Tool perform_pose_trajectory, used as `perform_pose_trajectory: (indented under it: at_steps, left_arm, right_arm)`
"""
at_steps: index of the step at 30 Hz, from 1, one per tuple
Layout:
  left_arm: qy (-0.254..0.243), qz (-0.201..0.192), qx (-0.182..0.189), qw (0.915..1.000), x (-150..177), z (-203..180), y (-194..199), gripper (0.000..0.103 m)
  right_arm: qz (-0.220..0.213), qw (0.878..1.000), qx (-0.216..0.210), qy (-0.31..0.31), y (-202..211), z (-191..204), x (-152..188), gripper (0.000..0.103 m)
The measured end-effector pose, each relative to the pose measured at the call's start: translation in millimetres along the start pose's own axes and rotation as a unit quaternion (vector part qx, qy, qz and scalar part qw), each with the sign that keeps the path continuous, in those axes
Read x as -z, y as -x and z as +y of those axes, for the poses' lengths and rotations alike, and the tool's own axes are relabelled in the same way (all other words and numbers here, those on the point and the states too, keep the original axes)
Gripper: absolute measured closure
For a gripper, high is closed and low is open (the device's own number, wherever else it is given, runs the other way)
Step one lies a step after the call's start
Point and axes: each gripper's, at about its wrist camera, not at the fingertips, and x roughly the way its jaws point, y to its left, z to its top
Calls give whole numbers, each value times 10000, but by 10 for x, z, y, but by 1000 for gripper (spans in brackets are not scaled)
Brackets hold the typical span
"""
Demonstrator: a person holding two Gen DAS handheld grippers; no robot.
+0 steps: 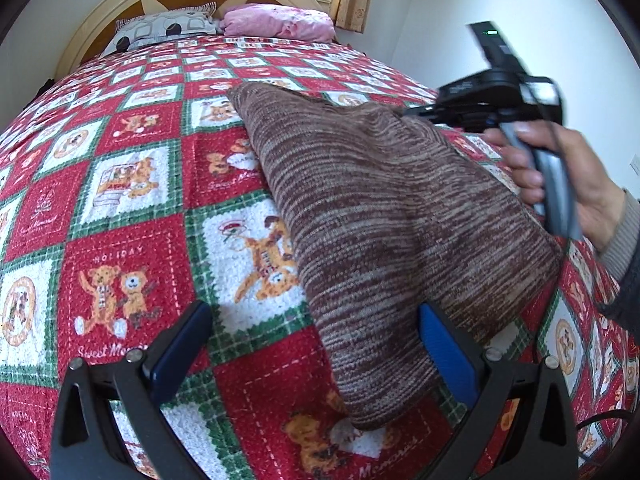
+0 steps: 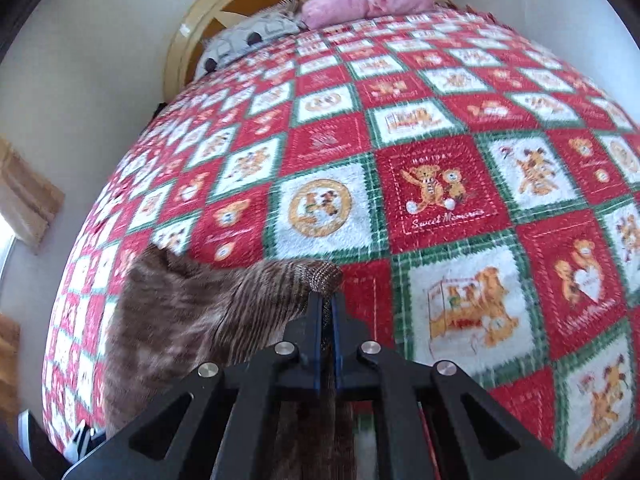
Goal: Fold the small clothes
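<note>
The brown knit garment [image 1: 384, 216] lies on the holiday quilt [image 1: 132, 184] with its long axis running from about seven o'clock near the left gripper [image 1: 316, 344] up to one o'clock, where the right gripper [image 2: 328, 300] has a corner pinched tight between closed jaws and lifted off the bed. The left gripper stands wide open and holds nothing (the near end of the garment sits between its fingers, untouched). The fold probably turns on carrying that raised corner back toward seven o'clock.
</note>
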Motion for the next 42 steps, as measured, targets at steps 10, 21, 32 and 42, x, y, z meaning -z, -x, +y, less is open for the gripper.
perform_pose_trajectory:
  at_steps: [10,21,32,42]
  left_arm:
    - [645,-238,304,9972,-50,209,104,0]
    - [433,1,242,9988,-198,-5,-120,1]
    - [147,145,92,9997,-183,-87,-184,0]
    - [182,110,197,9996,-204,-64,-210,0]
  right_arm:
    - [19,9958,-481,775,733,348,700,52]
    - [362,9970,-502,455,420,-46,784,47]
    - [369,9923,-1162,-232,-80,-204,256,47]
    - [51,9874,-1388,-760,-26,-496,187,47]
